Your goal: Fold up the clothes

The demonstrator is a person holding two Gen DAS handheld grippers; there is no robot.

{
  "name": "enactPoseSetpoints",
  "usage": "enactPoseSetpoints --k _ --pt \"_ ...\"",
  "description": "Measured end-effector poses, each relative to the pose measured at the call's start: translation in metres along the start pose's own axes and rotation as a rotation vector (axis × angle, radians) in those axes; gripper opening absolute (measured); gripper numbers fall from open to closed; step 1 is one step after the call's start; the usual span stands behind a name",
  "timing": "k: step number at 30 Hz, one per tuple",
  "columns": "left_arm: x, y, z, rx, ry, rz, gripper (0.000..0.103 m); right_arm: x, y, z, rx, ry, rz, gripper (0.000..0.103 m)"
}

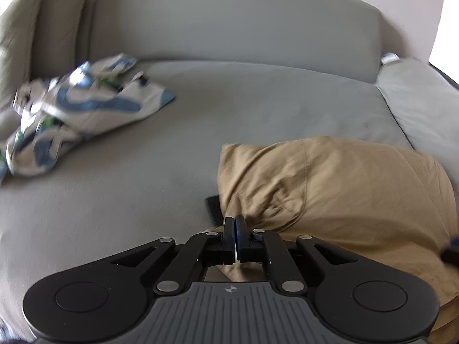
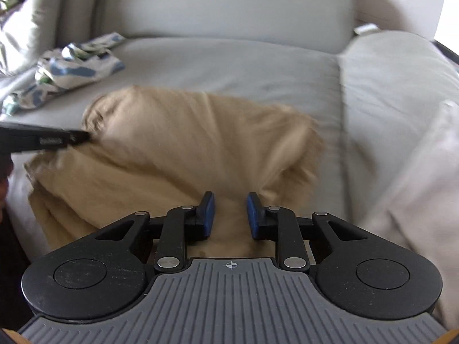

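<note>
At the near edge of the sofa seat (image 1: 143, 200), the left tool (image 1: 235, 222) is pinched closed on a corner of the tan garment (image 1: 330, 186). Beside it, the right tool (image 2: 231, 203) hangs with jaws parted, empty, over the same bunched cloth. Farther back left lies a crumpled blue-and-white garment (image 1: 86, 106).
</note>
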State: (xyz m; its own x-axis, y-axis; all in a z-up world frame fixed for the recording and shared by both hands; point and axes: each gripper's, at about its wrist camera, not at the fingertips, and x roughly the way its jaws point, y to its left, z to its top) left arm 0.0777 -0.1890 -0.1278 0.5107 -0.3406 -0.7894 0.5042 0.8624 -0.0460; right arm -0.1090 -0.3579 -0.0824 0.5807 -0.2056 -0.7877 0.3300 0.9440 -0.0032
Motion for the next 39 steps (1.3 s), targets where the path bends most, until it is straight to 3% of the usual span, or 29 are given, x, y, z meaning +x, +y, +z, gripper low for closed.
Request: enactPoseSetpoints --k 2,4,6,7,9,10,12,13,18,20,26,27,29,31,33,39 --pt "-0.009 0.013 -0.005 -0.035 0.014 -0.012 0.007 -0.013 -0.003 -0.007 0.011 0.023 -0.024 0.027" --pt "-0.030 0.021 -0.008 -0.096 0.013 -0.034 0.007 -0.023 -0.014 -0.014 0.117 0.009 0.008 0.032" --pt "-0.053 0.027 -0.010 -0.157 -0.048 -0.055 0.015 -0.033 -0.026 -0.020 0.233 -0.009 0.048 0.032" --pt "-0.065 0.029 -0.010 -0.185 -0.094 -0.055 0.019 -0.037 -0.032 -0.024 0.291 -0.018 0.068 0.039" --pt "-0.082 0.033 -0.009 -0.242 -0.163 -0.069 0.042 -0.047 -0.044 -0.030 0.407 -0.037 0.108 0.047" --pt "-0.084 0.034 -0.007 -0.265 -0.171 -0.091 0.046 -0.052 -0.050 -0.033 0.465 -0.046 0.128 0.053" --pt "-0.076 0.035 -0.001 -0.287 -0.143 -0.134 0.064 -0.061 -0.062 -0.040 0.581 -0.064 0.168 0.055" --pt "-0.066 0.034 0.003 -0.287 -0.110 -0.139 0.067 -0.066 -0.068 -0.043 0.639 -0.074 0.188 0.056" --pt "-0.037 0.036 -0.003 -0.351 0.020 -0.129 0.069 -0.042 -0.088 -0.058 0.894 0.000 0.281 0.074" --pt "-0.033 0.035 -0.004 -0.351 0.029 -0.149 0.072 -0.033 -0.090 -0.064 0.952 0.035 0.284 0.074" --pt "-0.020 0.026 -0.004 -0.298 0.038 -0.219 0.069 -0.008 -0.078 -0.066 1.028 0.012 0.374 0.075" --pt "-0.020 0.022 -0.005 -0.292 0.040 -0.230 0.054 -0.003 -0.076 -0.065 1.030 -0.004 0.371 0.075" --pt "-0.021 0.018 -0.008 -0.302 0.045 -0.254 0.040 0.003 -0.070 -0.063 1.018 -0.038 0.350 0.074" --pt "-0.029 0.014 -0.010 -0.288 0.031 -0.234 0.029 0.004 -0.067 -0.062 1.004 -0.043 0.328 0.021" --pt "-0.042 0.012 -0.013 -0.300 0.017 -0.228 0.019 0.001 -0.067 -0.059 0.986 -0.052 0.318 0.017" --pt "-0.092 -0.002 -0.038 -0.407 0.042 -0.291 0.015 -0.033 -0.066 -0.019 0.755 -0.212 0.226 0.013"
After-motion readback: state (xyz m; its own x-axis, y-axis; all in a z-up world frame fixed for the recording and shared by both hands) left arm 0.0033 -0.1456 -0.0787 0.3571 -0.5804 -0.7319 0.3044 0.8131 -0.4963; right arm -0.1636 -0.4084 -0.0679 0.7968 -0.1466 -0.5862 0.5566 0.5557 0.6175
